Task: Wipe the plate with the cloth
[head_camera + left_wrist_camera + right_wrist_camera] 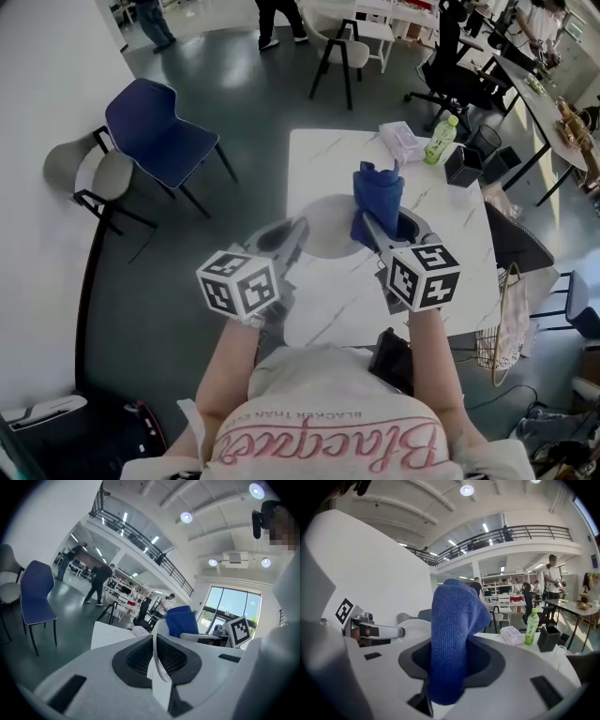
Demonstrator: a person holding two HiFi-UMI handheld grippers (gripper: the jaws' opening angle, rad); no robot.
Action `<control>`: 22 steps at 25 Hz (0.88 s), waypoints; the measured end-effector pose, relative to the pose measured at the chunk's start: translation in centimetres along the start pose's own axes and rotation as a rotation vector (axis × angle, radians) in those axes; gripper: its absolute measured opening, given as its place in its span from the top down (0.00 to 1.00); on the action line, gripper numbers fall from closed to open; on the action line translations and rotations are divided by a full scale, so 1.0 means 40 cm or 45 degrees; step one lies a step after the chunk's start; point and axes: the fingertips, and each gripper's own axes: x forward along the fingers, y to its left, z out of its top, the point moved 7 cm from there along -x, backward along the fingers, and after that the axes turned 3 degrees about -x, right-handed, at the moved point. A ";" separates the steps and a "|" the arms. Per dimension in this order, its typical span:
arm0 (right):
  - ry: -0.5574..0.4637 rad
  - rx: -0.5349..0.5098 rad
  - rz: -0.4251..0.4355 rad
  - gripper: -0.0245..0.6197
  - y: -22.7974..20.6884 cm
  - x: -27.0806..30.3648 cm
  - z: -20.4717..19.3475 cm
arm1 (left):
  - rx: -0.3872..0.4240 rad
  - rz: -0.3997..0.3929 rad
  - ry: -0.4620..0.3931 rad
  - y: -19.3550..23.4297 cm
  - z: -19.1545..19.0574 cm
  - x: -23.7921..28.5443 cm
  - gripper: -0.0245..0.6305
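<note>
A white table [328, 159] with thin grey lines on its top stands on a dark grey floor [234, 94]; three things sit close together at its far end; a pale packet of tissues [402, 141] lies flat; a green bottle [441, 140] stands up just beside it; a small black box [464, 166] sits near the bottle, by the far corner

White plate [328, 230] gripped by rim in left jaws; blue cloth [378, 195] bunched upright in right jaws, at plate's right edge.
</note>
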 end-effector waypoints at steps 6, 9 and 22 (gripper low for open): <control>0.034 0.081 -0.129 0.74 -0.054 -0.052 -0.032 | -0.019 0.012 -0.024 0.011 0.006 -0.004 0.93; -0.009 0.081 -0.100 0.74 -0.028 -0.081 -0.019 | -0.031 0.024 -0.039 0.014 0.006 -0.003 0.93; 0.015 -0.175 0.319 0.74 0.235 -0.028 -0.016 | -0.059 0.018 -0.067 -0.016 0.006 0.008 0.93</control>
